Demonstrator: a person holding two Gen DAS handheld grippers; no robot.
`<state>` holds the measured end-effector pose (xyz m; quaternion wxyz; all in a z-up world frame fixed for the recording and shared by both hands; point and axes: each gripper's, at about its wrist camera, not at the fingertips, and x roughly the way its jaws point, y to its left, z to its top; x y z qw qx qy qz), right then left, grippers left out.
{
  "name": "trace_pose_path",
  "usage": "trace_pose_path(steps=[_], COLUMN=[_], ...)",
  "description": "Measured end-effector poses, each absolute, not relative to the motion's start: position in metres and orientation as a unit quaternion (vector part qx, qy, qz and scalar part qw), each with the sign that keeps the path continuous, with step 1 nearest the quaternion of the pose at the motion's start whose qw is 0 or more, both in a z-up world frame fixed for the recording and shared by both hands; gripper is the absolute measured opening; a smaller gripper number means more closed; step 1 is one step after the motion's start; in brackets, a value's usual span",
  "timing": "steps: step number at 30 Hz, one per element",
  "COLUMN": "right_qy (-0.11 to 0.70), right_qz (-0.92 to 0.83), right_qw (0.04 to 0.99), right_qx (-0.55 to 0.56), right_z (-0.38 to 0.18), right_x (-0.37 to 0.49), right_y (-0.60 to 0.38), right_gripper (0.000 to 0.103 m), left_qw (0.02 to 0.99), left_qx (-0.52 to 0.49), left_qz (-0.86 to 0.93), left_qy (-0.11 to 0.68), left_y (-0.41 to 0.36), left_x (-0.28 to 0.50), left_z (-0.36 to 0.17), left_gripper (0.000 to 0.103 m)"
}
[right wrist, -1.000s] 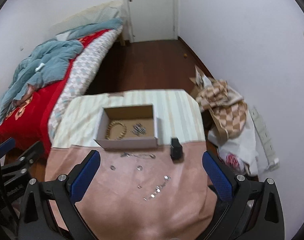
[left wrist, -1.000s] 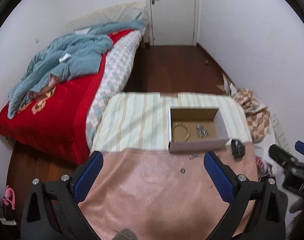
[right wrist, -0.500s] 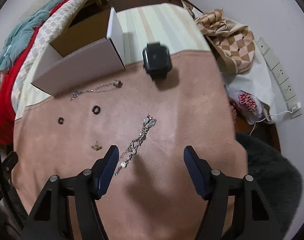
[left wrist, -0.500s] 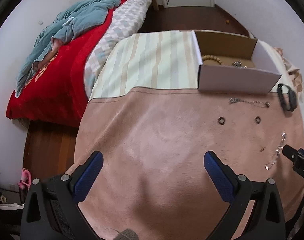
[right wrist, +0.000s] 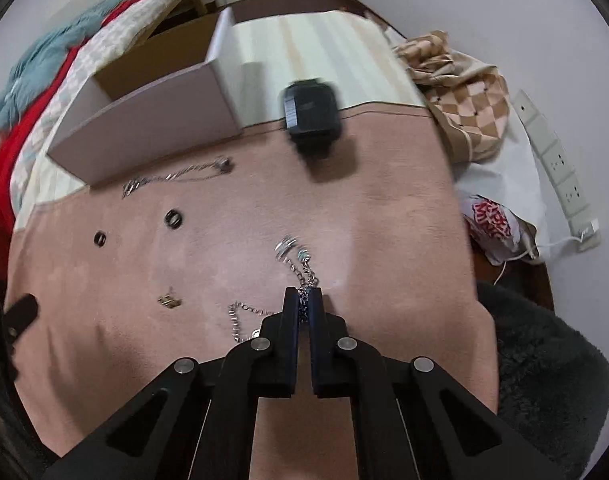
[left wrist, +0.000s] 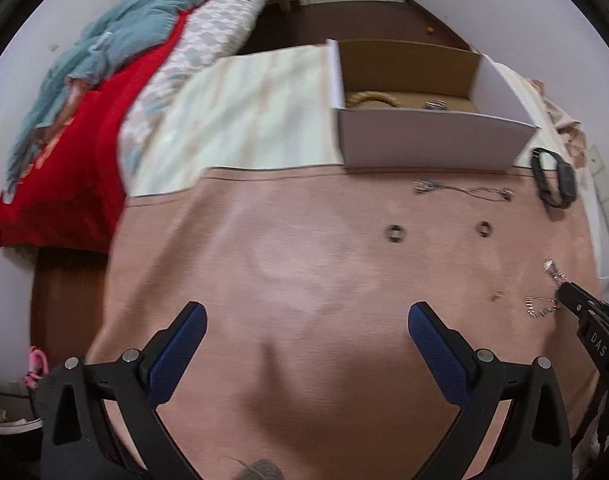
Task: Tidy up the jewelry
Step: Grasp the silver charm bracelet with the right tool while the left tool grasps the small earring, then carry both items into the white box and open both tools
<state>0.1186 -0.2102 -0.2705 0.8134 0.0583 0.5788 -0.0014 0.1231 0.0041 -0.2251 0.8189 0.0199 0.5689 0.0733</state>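
Observation:
My right gripper [right wrist: 303, 300] is shut on a silver chain bracelet [right wrist: 294, 254] that lies on the pink cloth; the bracelet's ends trail out in front and to the left. It also shows in the left wrist view [left wrist: 552, 276] at the right gripper's tip. My left gripper [left wrist: 306, 340] is open and empty above the cloth. A white cardboard box [left wrist: 424, 144] at the back holds a bead bracelet [left wrist: 370, 98] and a silver piece. A thin necklace [right wrist: 176, 176], two dark rings [right wrist: 173, 218], a small gold earring [right wrist: 169, 301] and a black smartwatch [right wrist: 310, 114] lie loose.
The pink cloth [left wrist: 284, 260] covers the near part of the table, a striped cloth [left wrist: 256, 112] the far part. A bed with red cover [left wrist: 76, 140] is to the left. Checked fabric and a bag [right wrist: 492, 224] lie to the right.
My right gripper has come down onto the silver chain bracelet and closed on it. My left gripper has dropped closer to the table and stays open.

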Motion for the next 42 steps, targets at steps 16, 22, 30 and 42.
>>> trace_pose_path(steps=[16,22,30,42], right_qy=[0.573,0.577,0.576,0.564], right_qz=[-0.024,-0.030,-0.028,-0.019], right_qw=[0.814,0.811,0.812,0.821], right_qx=[0.091,0.096,0.092,0.088], right_z=[-0.266,-0.270,-0.268,-0.252], right_x=[0.125,0.127,0.130,0.126], right_y=[-0.258,-0.266,-0.262,-0.258], right_gripper=[0.004,0.004,0.004,0.004], left_qw=[0.807,0.811,0.816,0.834], left_qx=[-0.002,0.023,0.027,0.019], left_qz=[-0.053,-0.065,-0.071,-0.084], left_qy=[0.589,0.580,0.573,0.545], left_y=[-0.088,-0.103,-0.102,-0.096], left_x=[0.130,0.133,0.133,0.128], left_z=[-0.261,-0.264,-0.262,-0.237], left_gripper=[0.066,0.028,0.004,0.004])
